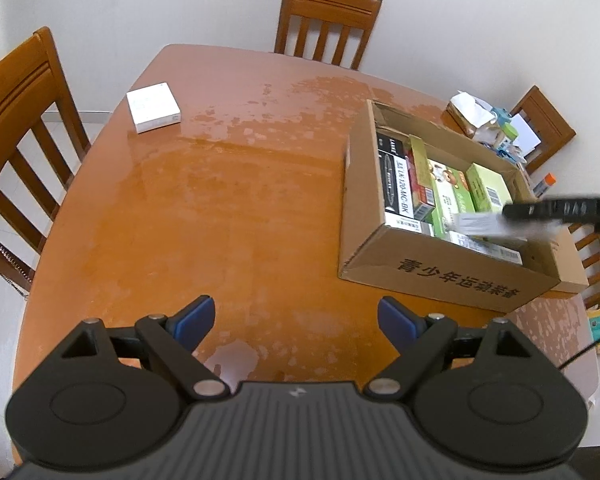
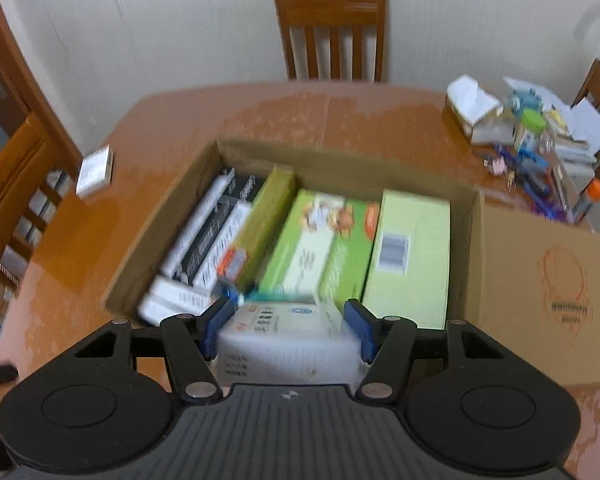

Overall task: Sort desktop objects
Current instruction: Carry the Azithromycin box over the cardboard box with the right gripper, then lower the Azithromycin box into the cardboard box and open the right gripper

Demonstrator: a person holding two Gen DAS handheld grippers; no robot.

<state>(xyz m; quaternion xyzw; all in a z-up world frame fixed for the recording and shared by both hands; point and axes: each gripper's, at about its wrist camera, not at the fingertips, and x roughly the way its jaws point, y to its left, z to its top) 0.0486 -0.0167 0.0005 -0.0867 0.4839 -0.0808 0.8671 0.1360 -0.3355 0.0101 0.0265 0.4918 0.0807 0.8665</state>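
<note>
An open cardboard box (image 1: pixel 440 276) sits on the right of the orange table and holds several packages, green ones and a black-and-white one. It also shows in the right wrist view (image 2: pixel 540 280). My right gripper (image 2: pixel 290 322) is shut on a white packet (image 2: pixel 284 340) and holds it over the box's near edge. In the left wrist view the right gripper (image 1: pixel 476 222) is blurred above the box with the white packet (image 1: pixel 480 224). My left gripper (image 1: pixel 296 320) is open and empty above the table's near side. A small white box (image 1: pixel 153 107) lies at the far left of the table; it also shows in the right wrist view (image 2: pixel 95 172).
A pile of small items and paper (image 1: pixel 492 128) lies at the table's far right corner; it also shows in the right wrist view (image 2: pixel 540 148). Wooden chairs (image 1: pixel 328 24) stand around the table (image 1: pixel 220 200).
</note>
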